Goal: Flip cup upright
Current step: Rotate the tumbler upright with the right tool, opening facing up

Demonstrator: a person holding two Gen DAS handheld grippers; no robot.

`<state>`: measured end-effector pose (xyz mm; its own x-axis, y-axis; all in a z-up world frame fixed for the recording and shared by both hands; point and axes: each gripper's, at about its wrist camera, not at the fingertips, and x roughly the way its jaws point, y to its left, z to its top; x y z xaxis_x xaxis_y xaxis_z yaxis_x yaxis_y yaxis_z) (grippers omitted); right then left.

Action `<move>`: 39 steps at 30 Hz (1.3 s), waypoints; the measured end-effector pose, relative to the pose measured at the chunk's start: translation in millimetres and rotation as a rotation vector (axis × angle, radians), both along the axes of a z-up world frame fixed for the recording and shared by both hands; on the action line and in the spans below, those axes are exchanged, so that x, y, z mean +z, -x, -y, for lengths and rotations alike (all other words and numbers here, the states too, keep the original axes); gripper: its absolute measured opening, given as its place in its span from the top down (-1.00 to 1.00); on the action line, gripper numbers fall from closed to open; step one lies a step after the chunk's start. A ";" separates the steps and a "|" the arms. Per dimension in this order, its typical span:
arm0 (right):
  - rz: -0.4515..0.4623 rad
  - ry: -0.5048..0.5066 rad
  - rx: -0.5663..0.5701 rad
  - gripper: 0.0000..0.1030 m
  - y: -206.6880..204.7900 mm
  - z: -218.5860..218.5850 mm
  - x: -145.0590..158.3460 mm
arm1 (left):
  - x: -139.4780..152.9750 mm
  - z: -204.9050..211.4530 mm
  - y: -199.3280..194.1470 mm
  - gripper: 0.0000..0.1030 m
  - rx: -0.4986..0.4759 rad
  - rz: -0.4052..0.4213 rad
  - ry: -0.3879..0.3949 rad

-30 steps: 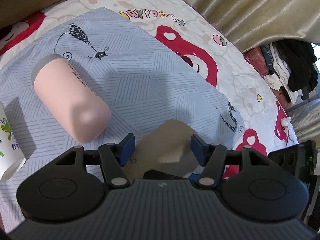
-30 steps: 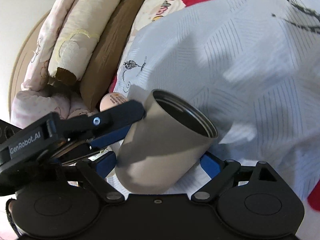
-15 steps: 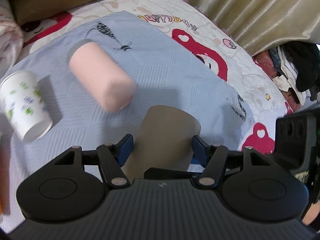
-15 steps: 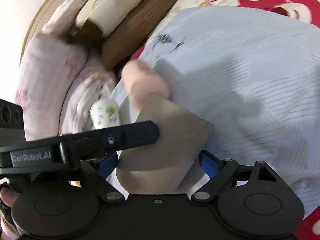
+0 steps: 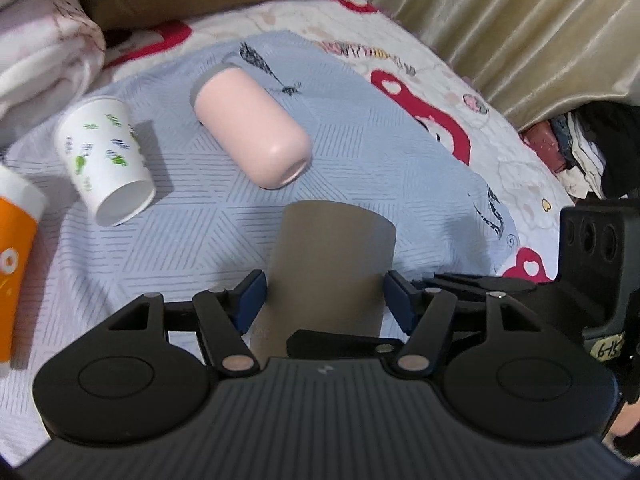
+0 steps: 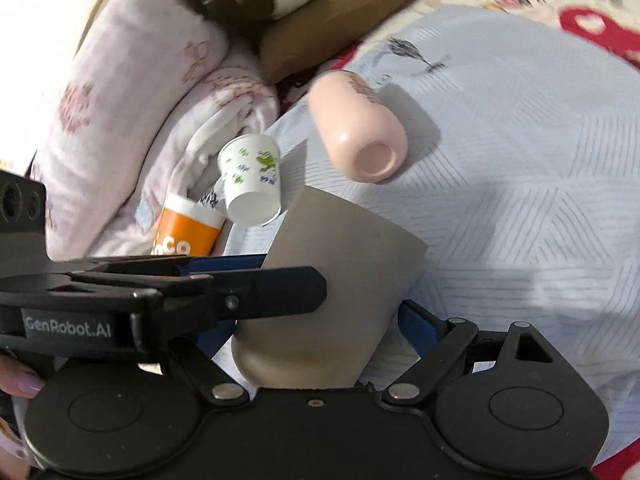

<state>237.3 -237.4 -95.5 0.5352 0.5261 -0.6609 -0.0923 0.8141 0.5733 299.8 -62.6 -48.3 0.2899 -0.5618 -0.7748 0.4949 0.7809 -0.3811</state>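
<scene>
Left wrist view, far left: orange-and-white container [image 5: 14, 264] at the frame edge, on the light blue striped cloth [image 5: 360, 128]. Next right, white paper cup [image 5: 105, 160] with green print, on its side, mouth toward the camera. Right of it, pink bottle [image 5: 250, 128], also on its side, grey cap pointing away.

Centre foreground: taupe cup [image 5: 332, 268], sitting between the blue pads of the left gripper [image 5: 324, 294]. Both pads sit against or just beside the cup wall; whether they press it I cannot tell. Cup's orientation unclear here.

Right wrist view: same cup [image 6: 340, 280], rounded closed end toward the camera. Right gripper [image 6: 320, 316] brackets it; the left gripper's finger crosses in front, so contact is hidden and its grip cannot be told.

Far right: gold curtain [image 5: 520, 20], pile of clothes [image 5: 592, 148].
</scene>
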 end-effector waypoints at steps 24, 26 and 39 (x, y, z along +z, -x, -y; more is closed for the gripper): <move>0.482 0.526 0.365 -0.69 65.8 -91.1 17.5 | -0.3 -58.2 113.9 -0.18 0.030 0.371 -0.010; 0.514 0.556 0.379 -0.69 70.7 -93.6 16.0 | -4.8 -60.2 115.5 -0.21 0.032 0.391 -0.011; 0.698 0.819 0.417 -0.68 91.2 -113.9 3.5 | -22.2 -55.3 115.5 -0.34 0.019 0.498 0.005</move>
<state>146.1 -123.5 -92.0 0.8040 0.2981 -0.5145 -0.5305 0.7505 -0.3941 184.3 -7.4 -70.5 0.6345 -0.5560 -0.5368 0.6032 0.7906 -0.1059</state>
